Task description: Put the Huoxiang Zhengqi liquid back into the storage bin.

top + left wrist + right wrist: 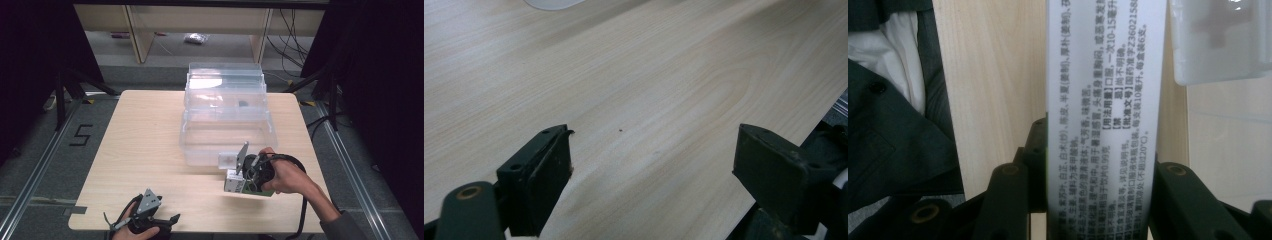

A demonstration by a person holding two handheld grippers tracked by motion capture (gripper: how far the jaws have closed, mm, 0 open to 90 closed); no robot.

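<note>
A white medicine box (234, 184) with black print and a green edge hangs just above the table near its front right. My right gripper (243, 181) is shut on it. In the right gripper view the printed box (1105, 75) runs upright between the two black jaws of the right gripper (1100, 172), which press on its sides. My left gripper (169, 220) rests at the front left edge of the table. In its own view the left gripper (654, 150) stands open over bare wood, with nothing between its fingers (549, 160).
A clear plastic tiered storage box (225, 115) stands at the back middle of the wooden table (145, 150), its front latch (227, 160) close to the held box. A person's dark sleeve (893, 130) lies to the left in the right gripper view. Black stands flank the table.
</note>
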